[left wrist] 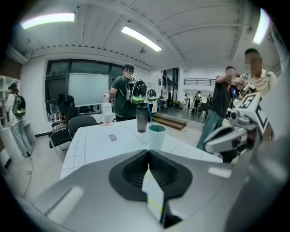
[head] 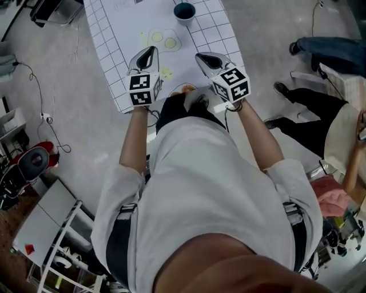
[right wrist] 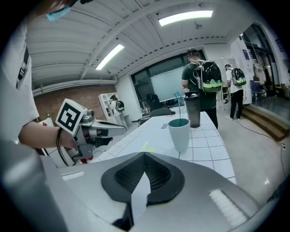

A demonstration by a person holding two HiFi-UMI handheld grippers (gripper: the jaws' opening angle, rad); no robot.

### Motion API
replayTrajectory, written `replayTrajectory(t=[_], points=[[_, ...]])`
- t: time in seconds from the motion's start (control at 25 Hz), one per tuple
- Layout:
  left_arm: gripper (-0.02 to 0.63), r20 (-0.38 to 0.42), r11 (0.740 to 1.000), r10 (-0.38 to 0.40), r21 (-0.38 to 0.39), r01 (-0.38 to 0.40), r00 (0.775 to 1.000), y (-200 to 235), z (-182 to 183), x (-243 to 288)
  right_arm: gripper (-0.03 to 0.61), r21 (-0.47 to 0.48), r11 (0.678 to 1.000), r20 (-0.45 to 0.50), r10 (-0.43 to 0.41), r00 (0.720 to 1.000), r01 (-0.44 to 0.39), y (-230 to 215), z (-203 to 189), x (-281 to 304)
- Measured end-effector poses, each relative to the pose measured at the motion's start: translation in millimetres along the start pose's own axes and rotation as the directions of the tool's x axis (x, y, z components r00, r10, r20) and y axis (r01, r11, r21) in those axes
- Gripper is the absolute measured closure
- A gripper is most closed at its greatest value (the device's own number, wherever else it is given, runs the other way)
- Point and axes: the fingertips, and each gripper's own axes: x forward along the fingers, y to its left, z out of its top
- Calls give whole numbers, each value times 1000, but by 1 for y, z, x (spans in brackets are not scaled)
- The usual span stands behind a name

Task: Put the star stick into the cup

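A teal-rimmed white cup [head: 184,10] stands at the far end of the white gridded table [head: 114,51]; it also shows in the left gripper view [left wrist: 157,136] and the right gripper view [right wrist: 180,133]. A small pale yellow star shape [head: 166,73] lies near the table's near edge, just right of my left gripper [head: 150,51]. Both grippers hover over that near edge, side by side. The left gripper [left wrist: 148,152] has its jaws together and empty. My right gripper [head: 201,57] [right wrist: 144,155] is also shut with nothing in it.
Two yellow-green round pieces [head: 163,40] lie mid-table. A dark bottle [left wrist: 142,118] stands behind the cup. A person's legs [head: 309,114] are at the table's right, and others stand beyond the far end [left wrist: 124,97]. Office chairs [left wrist: 74,124] sit at the far left.
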Motion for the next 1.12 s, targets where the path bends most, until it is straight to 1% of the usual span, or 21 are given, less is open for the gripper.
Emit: replayTrajectory(t=[0.16,0.28,0.36,0.4,0.44,0.52,0.6,0.64,0.72,0.84,0.96,1.04,1.08,1.12], points=[[610,-86,997,51,70,-45,995,17,-34,-34,578,11,996,-31,90,995,-90,25,-10,26],[611,-143,992,40,125,-22,989,18,-57,-47,578,21,993,-54,119,991,-118,47,-28,32],[611,-176,984,12,177,20,984,22,-60,-38,578,36,992,-57,120,991,-118,50,-26,42],[610,-195,976,-9,212,51,981,27,-58,-27,578,48,992,-57,117,991,-115,47,-20,50],[611,-217,963,-35,253,91,976,31,-53,-14,578,62,992,-56,112,992,-109,42,-12,58],[611,-272,922,-89,341,182,958,34,-51,7,578,81,992,-55,100,993,-95,34,-2,67],[611,-337,866,-133,418,275,932,25,-60,11,578,91,993,-54,86,995,-80,37,-7,60],[611,-368,833,-155,450,321,917,17,-67,9,578,100,993,-52,74,996,-68,41,-13,53],[611,-430,758,-200,501,417,880,0,-81,4,578,137,990,-46,34,998,-27,46,-26,37],[611,-526,632,-233,558,538,818,-6,-99,8,578,185,982,-45,-23,999,30,39,-33,26],[610,-610,489,-224,605,629,760,1,-114,23,578,202,977,-51,-58,997,67,29,-32,29],[610,-658,396,-208,620,677,724,6,-123,31,578,221,971,-56,-80,995,90,24,-33,32],[609,-677,358,-203,622,697,708,7,-127,34,578,232,967,-58,-89,994,100,23,-34,33],[609,-691,326,-201,621,713,694,6,-130,37,578,243,964,-61,-97,993,109,21,-35,35]])
